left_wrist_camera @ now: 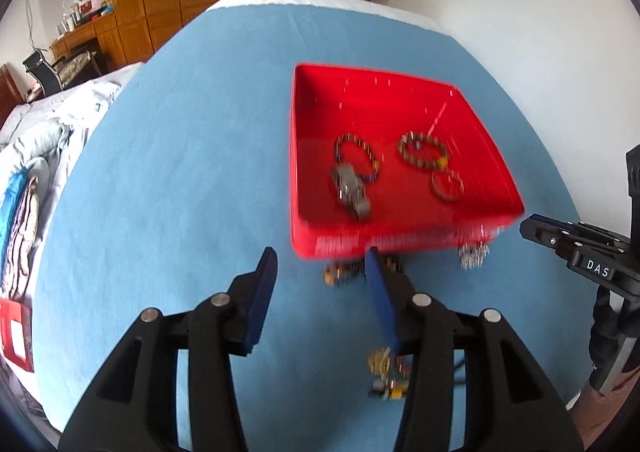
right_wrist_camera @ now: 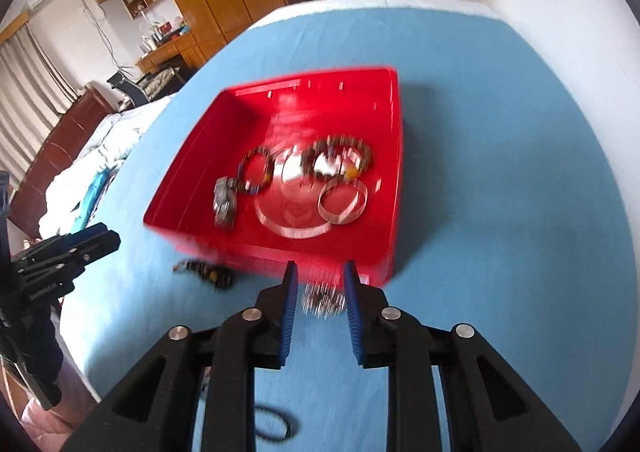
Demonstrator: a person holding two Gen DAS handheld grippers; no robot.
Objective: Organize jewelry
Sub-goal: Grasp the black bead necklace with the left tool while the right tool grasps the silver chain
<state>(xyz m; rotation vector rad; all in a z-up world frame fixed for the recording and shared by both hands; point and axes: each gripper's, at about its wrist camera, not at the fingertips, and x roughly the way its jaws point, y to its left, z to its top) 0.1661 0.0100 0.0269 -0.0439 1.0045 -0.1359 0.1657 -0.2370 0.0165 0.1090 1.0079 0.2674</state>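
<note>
A red tray [left_wrist_camera: 304, 156] [right_wrist_camera: 192, 156] sits on the blue cloth and holds two bead bracelets [left_wrist_camera: 422, 152] [right_wrist_camera: 256, 170], a silver watch [left_wrist_camera: 352, 192] [right_wrist_camera: 224, 204] and a bangle [left_wrist_camera: 447, 185] [right_wrist_camera: 343, 201]. My left gripper [left_wrist_camera: 322, 272] is open above the cloth, just in front of the tray. A dark bead bracelet [left_wrist_camera: 340, 274] [right_wrist_camera: 206, 272] lies by its right finger. A small gold piece [left_wrist_camera: 386, 372] lies lower down. My right gripper [right_wrist_camera: 320, 280] is open, its jaws on either side of a silver sparkly piece [right_wrist_camera: 322, 302] [left_wrist_camera: 474, 254] at the tray's near wall.
The blue cloth [left_wrist_camera: 180, 172] covers a table with a white wall to the right. A bed with bedding [left_wrist_camera: 44, 148] and wooden cabinets lie to the left and behind. A black hair tie [right_wrist_camera: 272, 426] lies on the cloth under my right gripper.
</note>
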